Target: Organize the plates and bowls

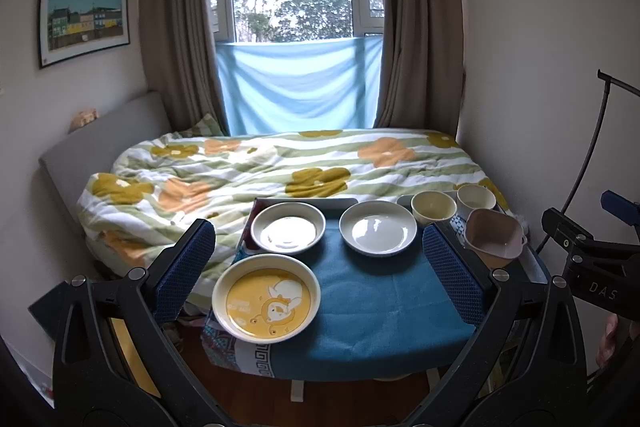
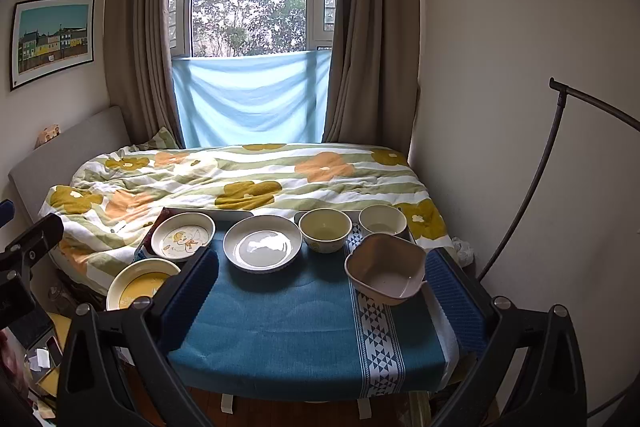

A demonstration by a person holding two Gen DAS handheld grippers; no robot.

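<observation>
Plates: three on the blue tablecloth point(image 2: 280, 323) — yellow cartoon plate point(image 1: 266, 297), white cartoon plate point(image 1: 288, 227), plain white plate point(image 2: 262, 243), ahead of left gripper point(image 1: 318, 273). Bowls: three, ahead of right gripper point(image 2: 320, 303) — yellow bowl point(image 2: 325, 230), cream bowl point(image 2: 383, 220), pink square bowl point(image 2: 386, 268). Both grippers wide open, empty.

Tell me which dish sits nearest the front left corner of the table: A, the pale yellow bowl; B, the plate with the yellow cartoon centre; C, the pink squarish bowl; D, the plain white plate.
B: the plate with the yellow cartoon centre lies at the front left corner of the blue tablecloth, while the other dishes sit further back or to the right.
</observation>
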